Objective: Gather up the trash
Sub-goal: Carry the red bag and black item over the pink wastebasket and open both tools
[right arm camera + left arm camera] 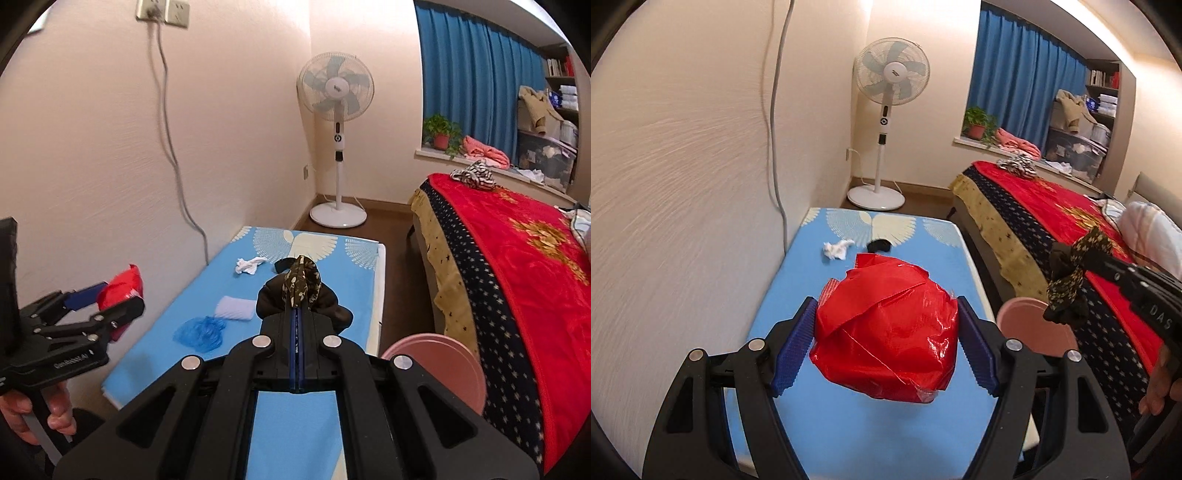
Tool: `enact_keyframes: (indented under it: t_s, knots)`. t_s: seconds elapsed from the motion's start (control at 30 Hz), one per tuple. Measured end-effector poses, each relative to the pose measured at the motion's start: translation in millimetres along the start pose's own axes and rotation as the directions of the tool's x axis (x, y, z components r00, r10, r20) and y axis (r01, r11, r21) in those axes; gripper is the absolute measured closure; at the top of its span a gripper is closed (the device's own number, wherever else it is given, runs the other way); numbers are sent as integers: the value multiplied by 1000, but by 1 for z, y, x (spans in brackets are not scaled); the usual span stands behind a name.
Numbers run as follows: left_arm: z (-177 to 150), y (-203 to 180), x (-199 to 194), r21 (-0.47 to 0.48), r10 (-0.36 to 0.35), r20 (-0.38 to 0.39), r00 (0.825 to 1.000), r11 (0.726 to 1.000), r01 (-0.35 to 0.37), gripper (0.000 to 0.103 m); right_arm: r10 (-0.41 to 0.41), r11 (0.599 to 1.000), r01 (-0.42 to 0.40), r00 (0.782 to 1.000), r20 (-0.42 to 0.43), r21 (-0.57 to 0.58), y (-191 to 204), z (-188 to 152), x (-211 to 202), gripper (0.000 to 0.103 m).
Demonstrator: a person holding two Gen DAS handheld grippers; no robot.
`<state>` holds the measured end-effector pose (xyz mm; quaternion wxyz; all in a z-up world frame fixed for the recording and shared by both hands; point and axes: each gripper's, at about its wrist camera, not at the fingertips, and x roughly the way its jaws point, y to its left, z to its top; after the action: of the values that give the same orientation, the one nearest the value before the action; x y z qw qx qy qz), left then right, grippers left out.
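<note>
My left gripper [886, 332] is shut on a crumpled red plastic bag [886, 325], its blue pads pressing both sides, and holds it above the blue table [849, 424]. In the right wrist view, the left gripper [107, 299] with the red bag [123, 286] is at the left. My right gripper [298, 295] is shut on a dark wad with a gold-speckled pattern [301, 280]; the same wad [1067, 284] hangs over the pink bin [1030, 325] in the left wrist view. On the table lie a white tissue [250, 265], a blue plastic crumple [201, 332] and a pale folded pad [236, 308].
A small black item [281, 264] lies near the table's far end. The pink bin [443, 354] stands between table and a bed with a red blanket [517, 240]. A standing fan [338, 110] is in the corner. A cable runs down the left wall [173, 147].
</note>
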<state>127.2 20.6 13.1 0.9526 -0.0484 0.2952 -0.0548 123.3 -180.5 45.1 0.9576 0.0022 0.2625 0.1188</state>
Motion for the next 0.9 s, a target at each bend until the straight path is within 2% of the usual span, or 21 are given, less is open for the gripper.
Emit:
enact_keyframes:
  t_s: [0.23, 0.43, 0.63, 0.9]
  knots:
    - [-9, -24, -39, 40, -26, 31, 999, 999, 25, 31, 5, 1000, -5, 999, 43, 0, -1, -13, -54, 102]
    - [1, -49, -47, 79, -46, 50, 998, 996, 41, 31, -12, 1000, 10, 997, 81, 20, -19, -13, -74, 102]
    - [14, -88, -37, 146, -87, 61, 994, 986, 78, 31, -71, 996, 66, 991, 111, 51, -58, -7, -77, 102]
    - [27, -141, 16, 190, -152, 30, 988, 971, 144, 31, -152, 984, 141, 983, 102, 108, -121, -16, -62, 102]
